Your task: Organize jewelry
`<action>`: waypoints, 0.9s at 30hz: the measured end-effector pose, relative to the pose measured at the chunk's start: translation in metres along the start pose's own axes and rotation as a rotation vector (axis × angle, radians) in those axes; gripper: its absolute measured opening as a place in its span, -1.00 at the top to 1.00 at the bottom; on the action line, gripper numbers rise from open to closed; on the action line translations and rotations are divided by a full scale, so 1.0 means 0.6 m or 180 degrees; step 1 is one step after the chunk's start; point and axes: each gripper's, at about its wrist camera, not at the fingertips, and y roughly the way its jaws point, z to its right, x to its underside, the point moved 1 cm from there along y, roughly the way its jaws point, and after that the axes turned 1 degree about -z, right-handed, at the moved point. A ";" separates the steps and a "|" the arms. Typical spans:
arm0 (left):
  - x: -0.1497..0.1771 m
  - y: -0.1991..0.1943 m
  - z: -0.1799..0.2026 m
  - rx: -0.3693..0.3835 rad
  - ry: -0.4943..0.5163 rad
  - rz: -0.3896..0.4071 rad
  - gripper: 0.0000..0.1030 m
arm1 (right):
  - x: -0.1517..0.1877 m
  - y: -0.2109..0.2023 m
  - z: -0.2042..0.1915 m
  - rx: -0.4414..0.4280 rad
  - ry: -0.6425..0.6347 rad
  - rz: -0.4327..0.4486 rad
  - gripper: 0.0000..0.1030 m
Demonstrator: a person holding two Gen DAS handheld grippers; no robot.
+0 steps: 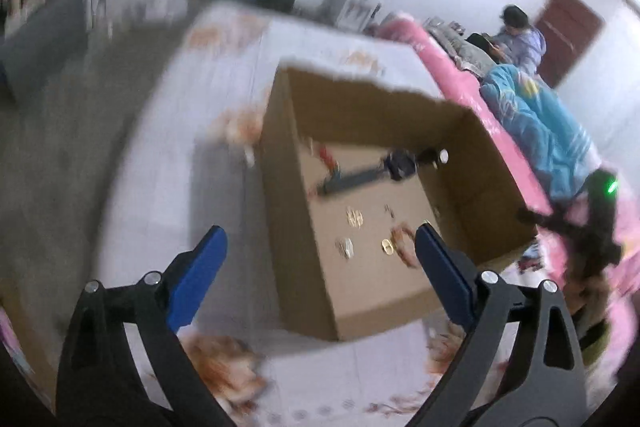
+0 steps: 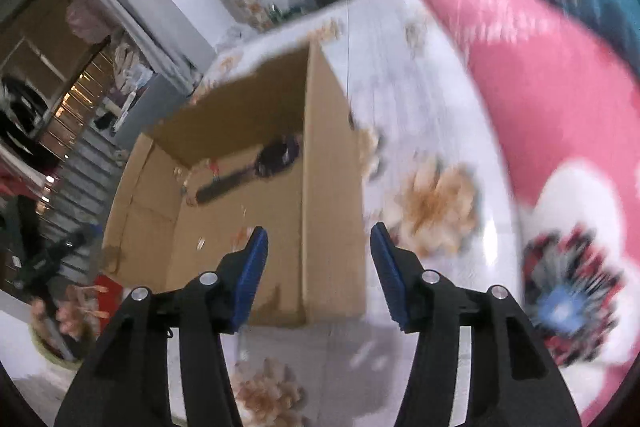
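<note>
Cardboard box [image 1: 360, 291] holds gold trinkets [image 1: 354, 217]; left gripper [image 1: 320, 251], right gripper [image 2: 318, 247] gape empty.

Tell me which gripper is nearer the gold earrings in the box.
Left. The left gripper hangs open right above the gold earrings in the cardboard box; the right gripper straddles the box's wall, open.

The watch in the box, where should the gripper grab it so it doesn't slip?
Probably the strap, not the round face. The watch lies flat on the floor of the cardboard box, strap stretched out long and thin. The left gripper is open above the box, so come straight down and pinch the strap across its narrow width.
</note>
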 end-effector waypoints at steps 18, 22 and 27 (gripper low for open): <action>0.074 0.021 0.014 0.0343 -0.0274 -0.0246 -0.78 | 0.119 -0.034 -0.024 -0.0178 0.0178 -0.0095 -0.04; 0.105 0.003 0.017 0.0357 -0.0258 -0.0240 -0.78 | 0.151 -0.052 -0.029 -0.0142 0.0187 -0.0038 -0.04; 0.133 -0.005 0.017 0.0377 -0.0209 -0.0202 -0.78 | 0.175 -0.058 -0.024 -0.0134 0.0249 0.0020 -0.04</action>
